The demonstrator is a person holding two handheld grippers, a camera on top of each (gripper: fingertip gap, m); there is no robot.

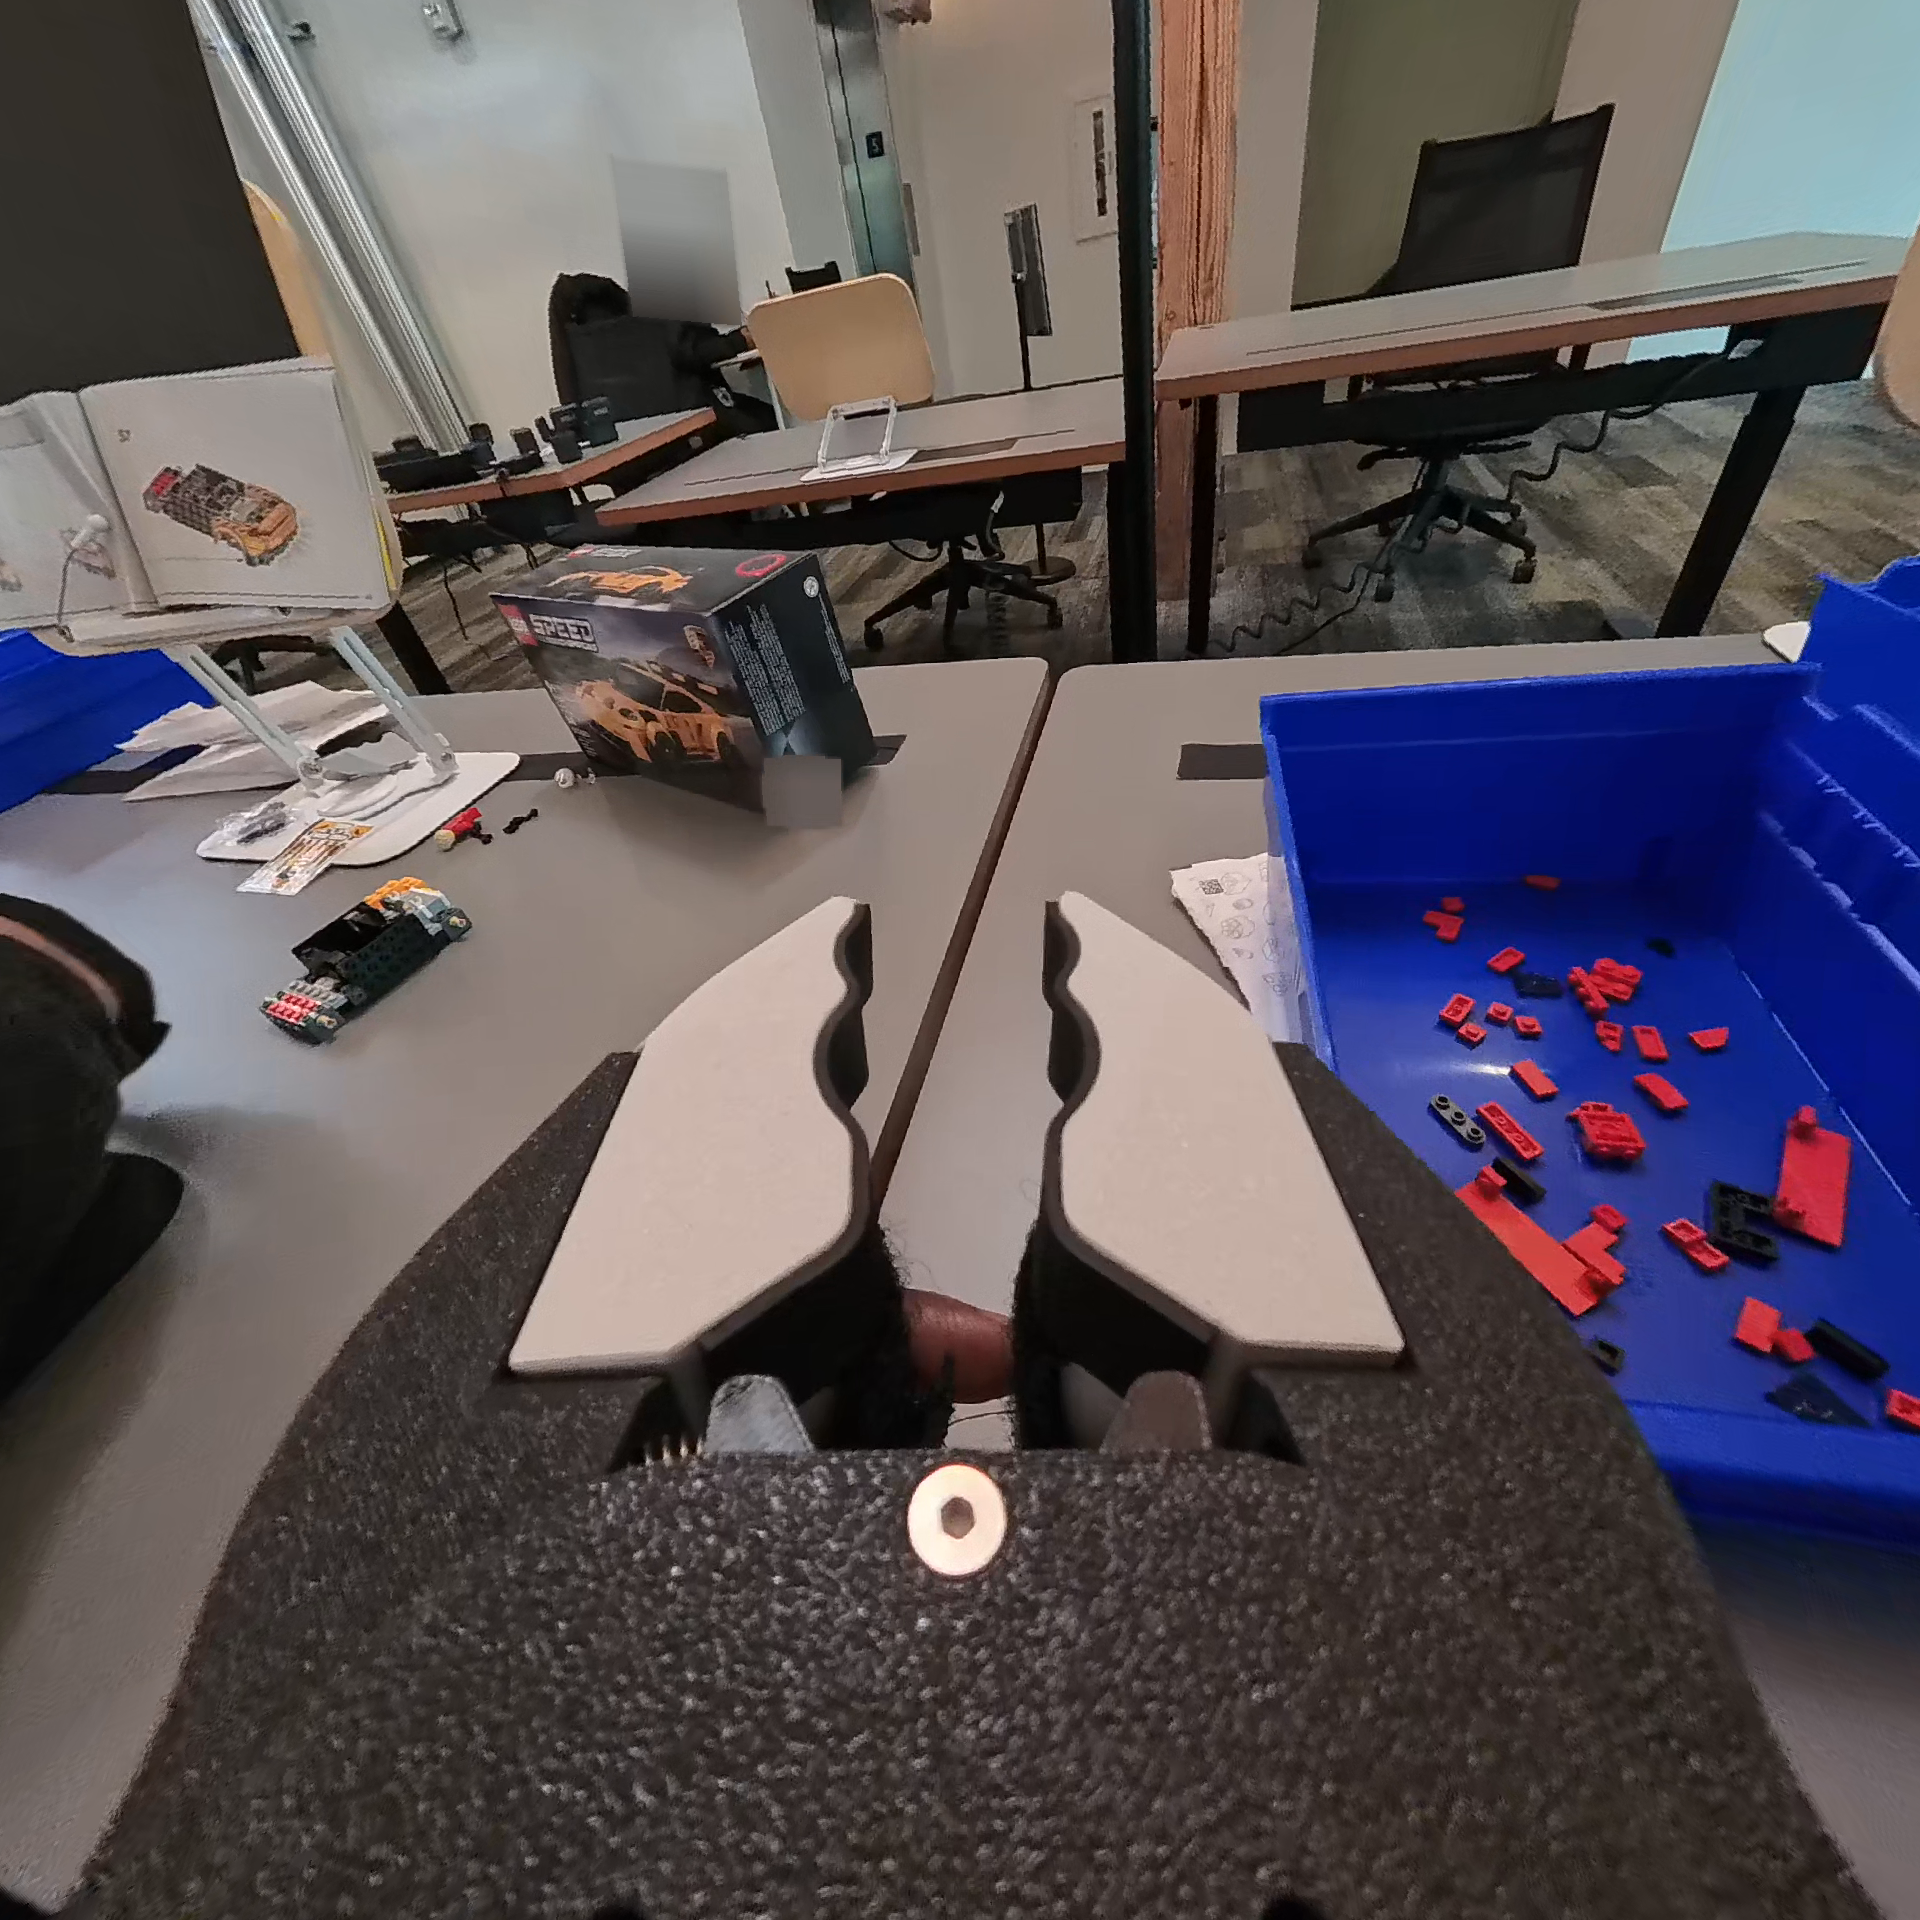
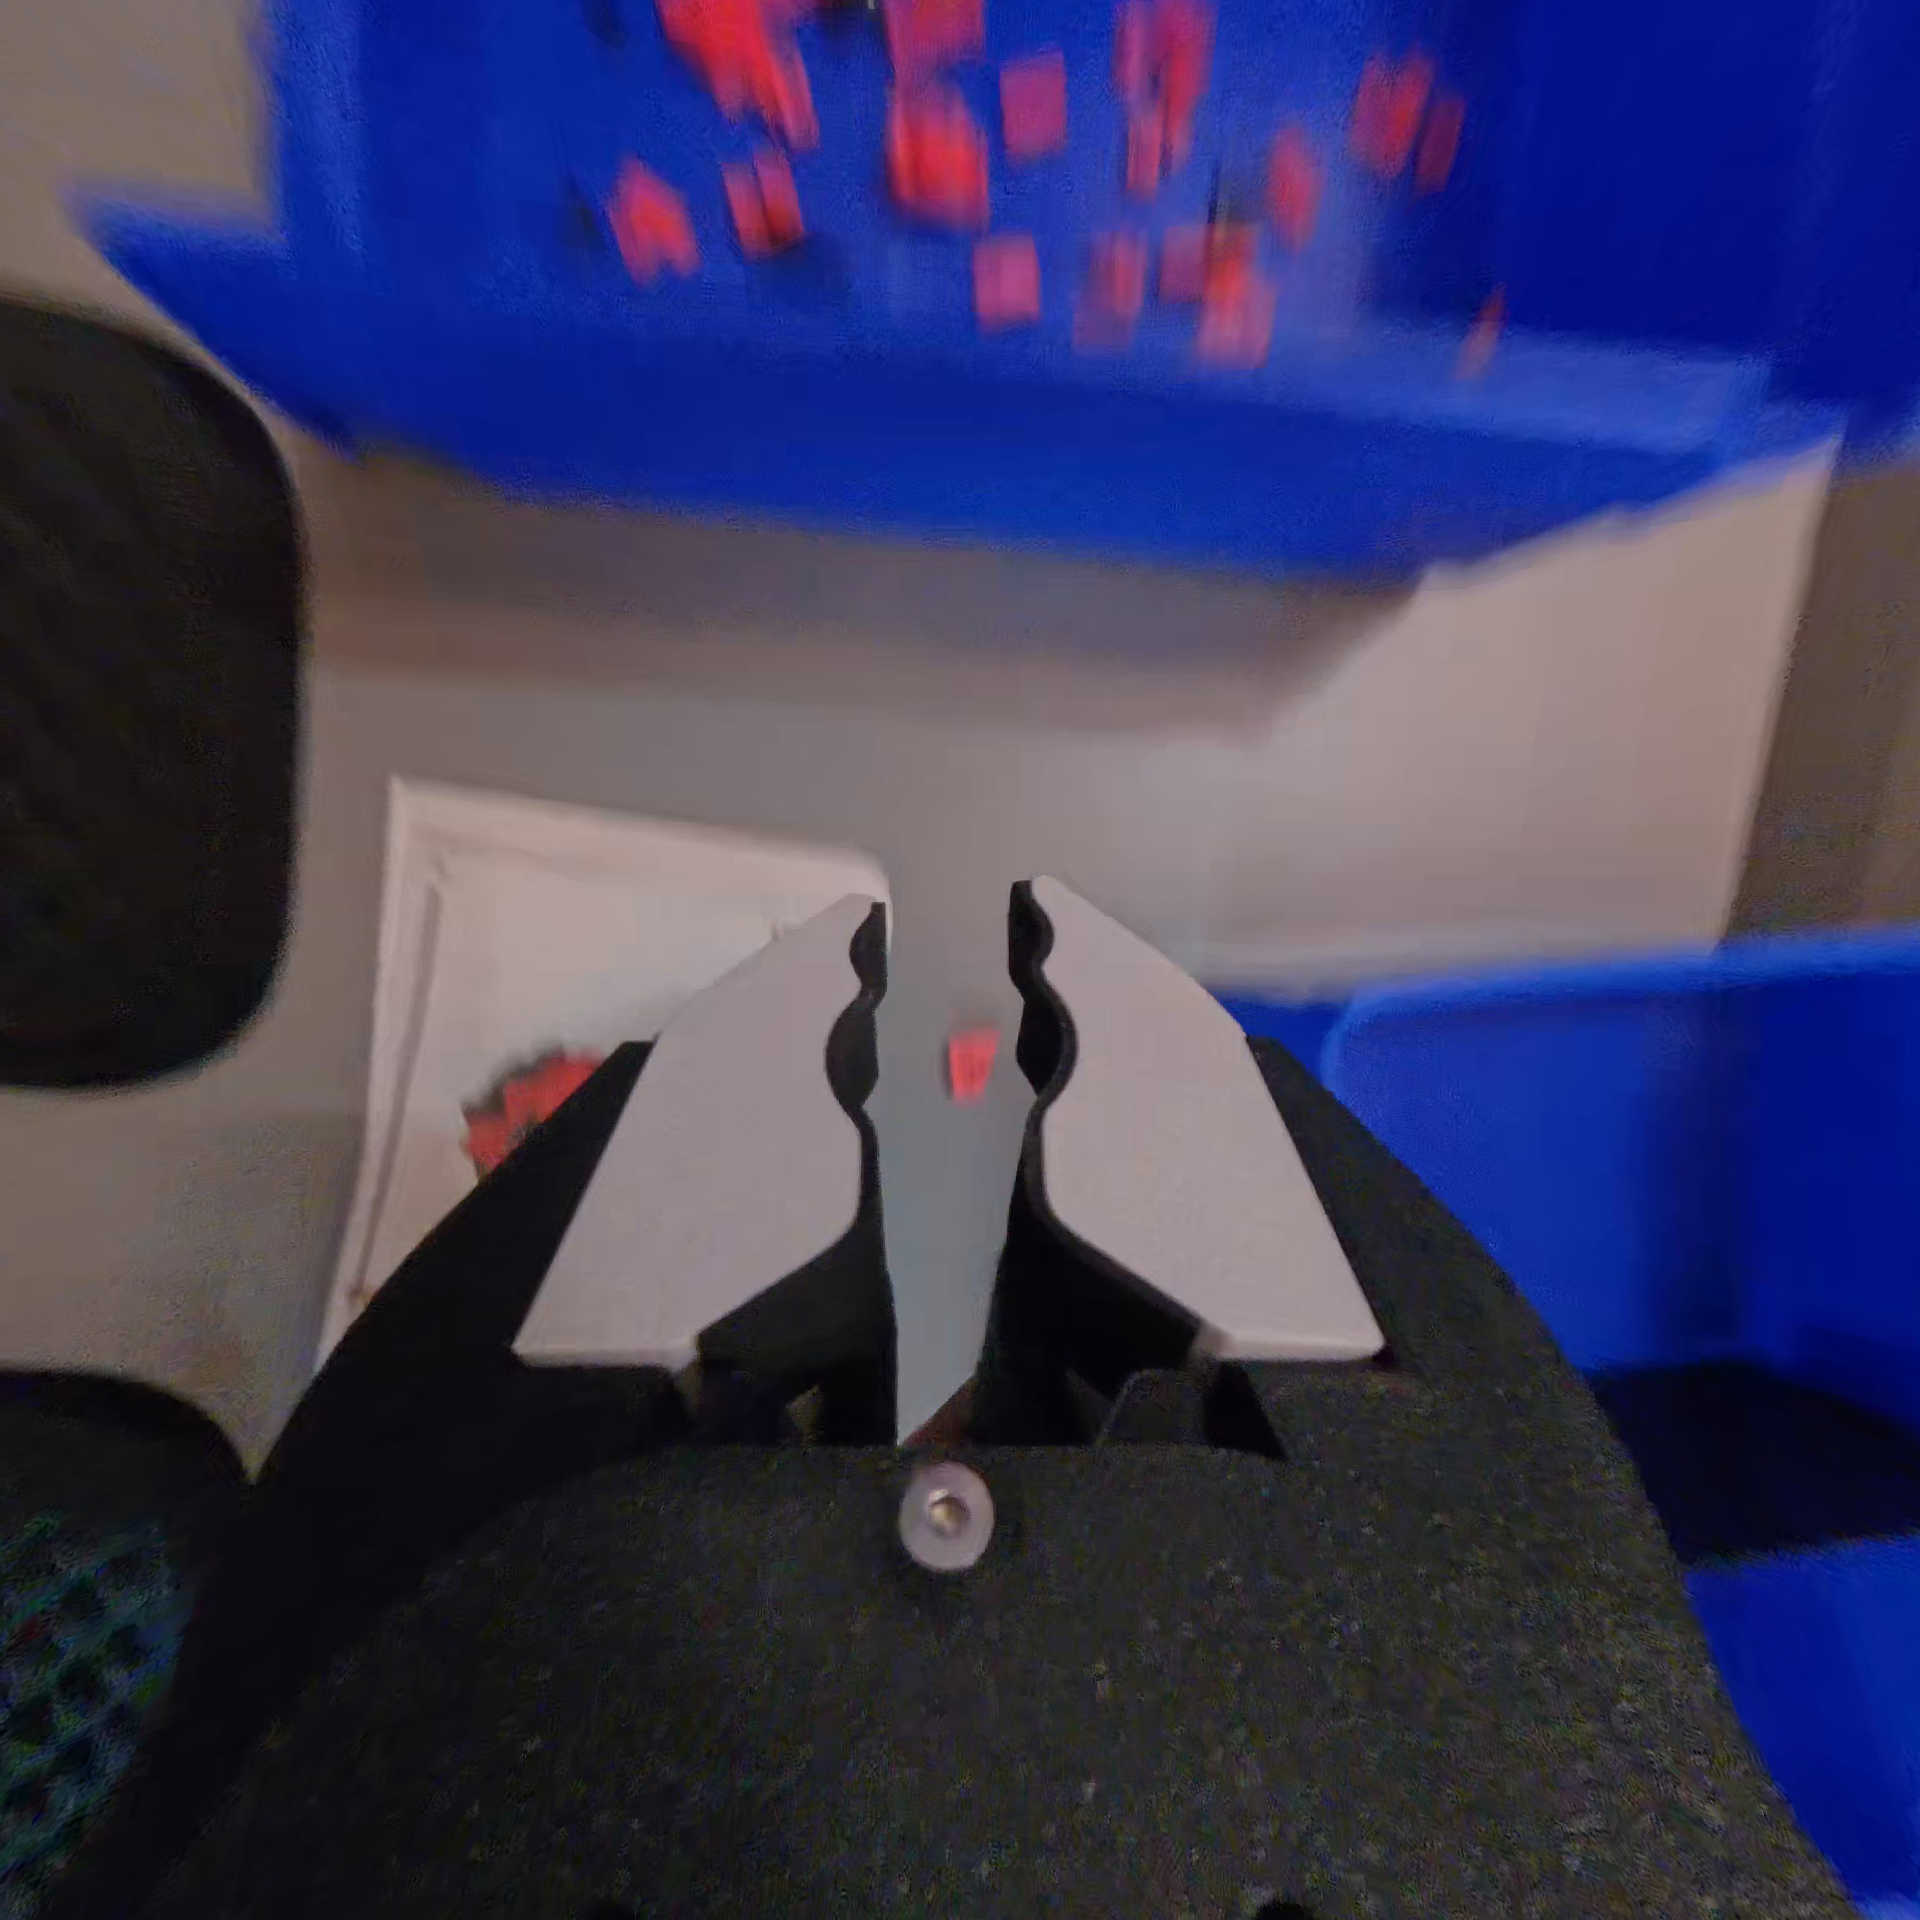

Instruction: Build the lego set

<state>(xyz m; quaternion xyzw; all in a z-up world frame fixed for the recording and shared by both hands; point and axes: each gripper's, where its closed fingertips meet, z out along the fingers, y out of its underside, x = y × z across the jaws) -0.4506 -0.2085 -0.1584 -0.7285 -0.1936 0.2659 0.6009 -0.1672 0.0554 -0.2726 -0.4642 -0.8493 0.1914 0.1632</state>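
Black half-built car point(image 1: 364, 961) long axis diagonal; left claw point(image 1: 956, 925), right claw point(image 2: 948, 904) agape, empty.

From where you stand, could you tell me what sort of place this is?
Probably an open-plan office: rows of desks, a mesh office chair on carpet, and someone seated at a far desk. The near table serves as a lego workbench.

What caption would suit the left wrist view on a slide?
Open left gripper hovers empty over grey table, between half-built lego car and blue bin of red pieces.
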